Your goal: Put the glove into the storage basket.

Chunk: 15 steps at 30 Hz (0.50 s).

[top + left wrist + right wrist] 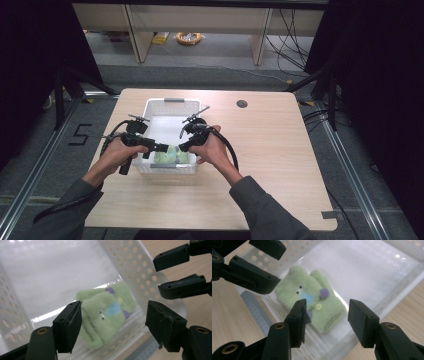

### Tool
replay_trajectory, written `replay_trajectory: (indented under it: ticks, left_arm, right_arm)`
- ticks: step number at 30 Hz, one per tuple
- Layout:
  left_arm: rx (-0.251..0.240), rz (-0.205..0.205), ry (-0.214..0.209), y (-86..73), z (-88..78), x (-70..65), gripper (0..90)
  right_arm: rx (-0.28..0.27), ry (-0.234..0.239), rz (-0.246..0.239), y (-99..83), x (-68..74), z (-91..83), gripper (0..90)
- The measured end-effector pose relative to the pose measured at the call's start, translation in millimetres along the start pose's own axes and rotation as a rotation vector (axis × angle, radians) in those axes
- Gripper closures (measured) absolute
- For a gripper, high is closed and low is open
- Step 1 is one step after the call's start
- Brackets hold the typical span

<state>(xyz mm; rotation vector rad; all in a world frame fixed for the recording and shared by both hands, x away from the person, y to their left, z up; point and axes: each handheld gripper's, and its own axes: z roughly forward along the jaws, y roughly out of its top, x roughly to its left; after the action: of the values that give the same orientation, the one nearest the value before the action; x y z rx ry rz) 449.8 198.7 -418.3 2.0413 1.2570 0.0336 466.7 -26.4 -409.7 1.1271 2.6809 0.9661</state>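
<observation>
1. Black jaws of the left gripper (113, 327) are standing spread in the left gripper view, with nothing between the pads.
2. Beyond them, a folded green cloth (106, 315) is lying on the floor of the white perforated basket (150, 112), close to its near wall.
3. Jaws of the right gripper (325, 322) are likewise standing apart above the cloth, pinching nothing.
4. Both hands are hovering over the basket's near end in the high view, grippers (172, 146) pointing toward each other.
5. Risk, as I judge it: the two grippers are sitting close together, so a careless pull-back could be knocking them against each other or catching the basket rim and dragging it across the table (280, 150).
6. A snagged pad could also be unfolding the cloth.
</observation>
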Motion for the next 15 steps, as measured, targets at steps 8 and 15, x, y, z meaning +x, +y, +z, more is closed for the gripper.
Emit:
replay_trajectory:
  ticks: [8, 15]
  left_arm:
    - [-0.017, 0.040, -0.028, -7.9, -5.3, -20.4, 27.6]
    - [-0.045, 0.048, -0.052, -12.2, -10.4, -33.0, 26.2]
  right_arm:
    - [-0.040, 0.017, 0.010, -13.3, -8.7, -21.1, 44.6]
    - [-0.060, 0.021, 0.007, -27.1, -15.7, -34.8, 41.3]
